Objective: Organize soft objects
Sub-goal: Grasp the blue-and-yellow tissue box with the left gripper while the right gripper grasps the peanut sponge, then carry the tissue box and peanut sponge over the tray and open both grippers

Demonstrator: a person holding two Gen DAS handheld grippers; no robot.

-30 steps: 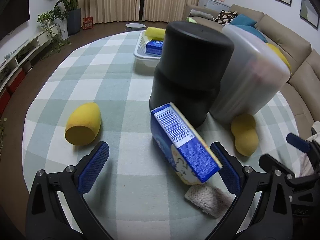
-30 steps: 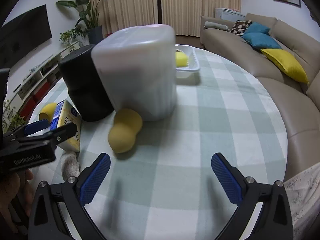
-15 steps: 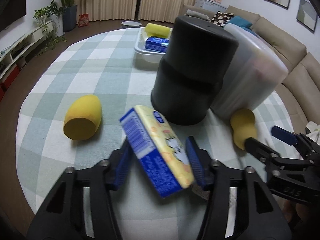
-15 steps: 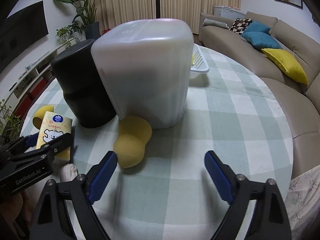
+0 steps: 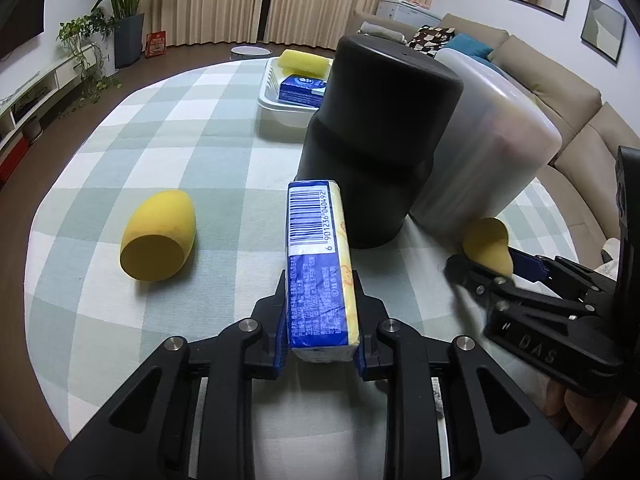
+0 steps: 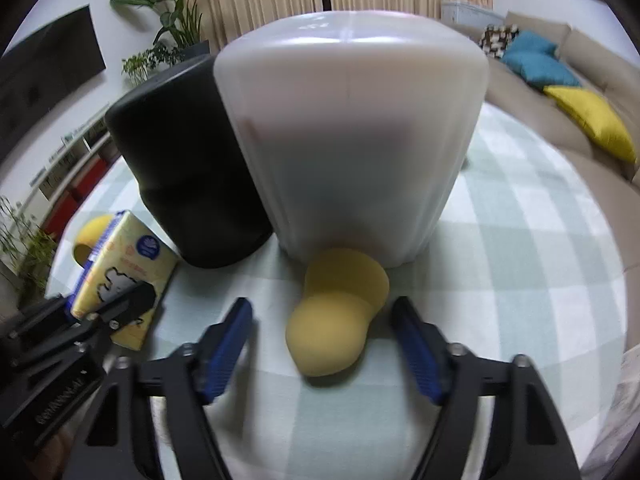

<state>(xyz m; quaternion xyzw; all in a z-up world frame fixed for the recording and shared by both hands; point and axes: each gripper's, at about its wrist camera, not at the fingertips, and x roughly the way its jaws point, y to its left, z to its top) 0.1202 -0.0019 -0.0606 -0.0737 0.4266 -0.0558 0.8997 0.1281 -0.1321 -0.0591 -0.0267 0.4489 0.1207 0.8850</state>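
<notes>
Judging from how things lie, the sorting is partly done: at upper centre of the left wrist view a white tray [image 5: 280, 110] already holds a yellow sponge [image 5: 304, 62] and a blue tissue pack [image 5: 302, 90], while several soft things are not yet in it. At the left of that view an egg-shaped yellow sponge [image 5: 158, 236] lies untouched on the checked worktop [image 5: 168, 120]. In the lower centre the left gripper [image 5: 320, 328] is clamped tight on a yellow-and-blue tissue pack [image 5: 318, 264], which stands on edge between its pads just before a black canister [image 5: 380, 140] and a frosted container [image 5: 488, 148]. In the right wrist view the right gripper [image 6: 322, 346] is closing around a gourd-shaped yellow sponge [image 6: 340, 308] at lower centre, against the frosted container's foot; its pads are not yet pressing on it. Both pieces probably go to the tray next.
</notes>
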